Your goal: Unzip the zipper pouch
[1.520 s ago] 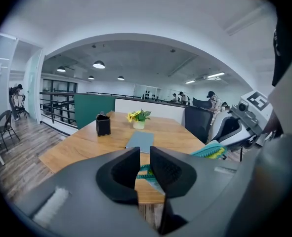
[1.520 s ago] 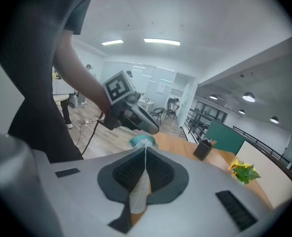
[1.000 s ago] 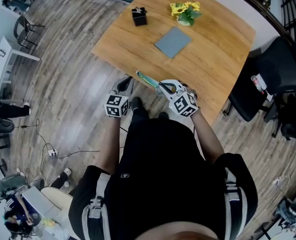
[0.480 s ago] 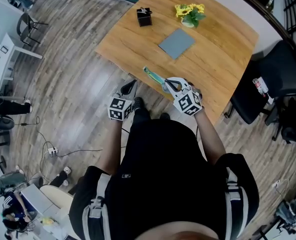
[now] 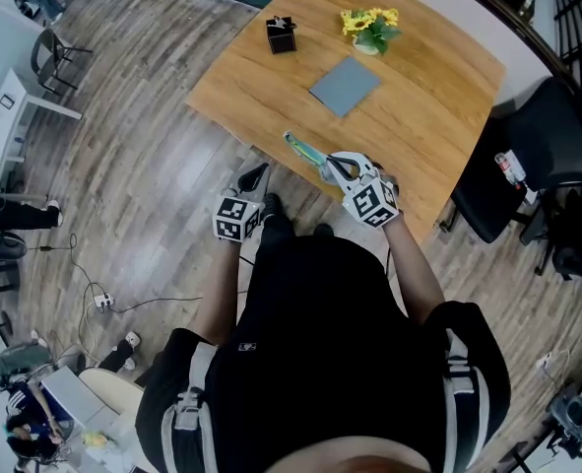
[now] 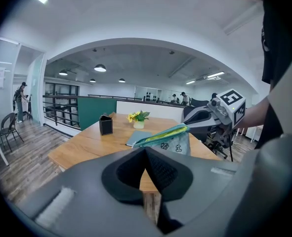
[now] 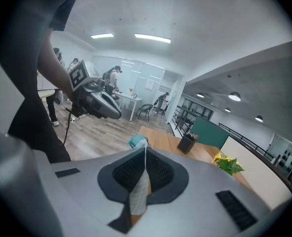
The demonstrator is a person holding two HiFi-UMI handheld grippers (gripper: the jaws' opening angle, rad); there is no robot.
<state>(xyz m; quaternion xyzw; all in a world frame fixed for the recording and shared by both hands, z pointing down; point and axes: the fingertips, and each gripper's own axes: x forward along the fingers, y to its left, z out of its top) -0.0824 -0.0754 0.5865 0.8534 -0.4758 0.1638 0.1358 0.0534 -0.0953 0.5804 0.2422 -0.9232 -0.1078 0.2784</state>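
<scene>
A teal zipper pouch point(image 5: 305, 152) with a green zip edge hangs in the air just in front of the wooden table's point(image 5: 419, 116) near edge. My right gripper point(image 5: 332, 171) is shut on one end of it. In the right gripper view the pouch fabric point(image 7: 140, 191) is pinched between the right gripper's point(image 7: 145, 151) jaws. My left gripper point(image 5: 252, 179) is lower and to the left, apart from the pouch, shut on nothing. The left gripper view shows the left gripper point(image 6: 146, 151) with its jaws closed and empty. Beyond them is the pouch point(image 6: 168, 141).
On the table lie a grey flat pad point(image 5: 345, 85), a black box point(image 5: 282, 33) and a small pot of yellow flowers point(image 5: 369, 26). A black office chair point(image 5: 537, 156) stands to the right of the table. Wood flooring lies under both grippers.
Both grippers and the pouch have shifted slightly right in the head view. The right grip on the pouch is unchanged and the left gripper stays apart from it.
</scene>
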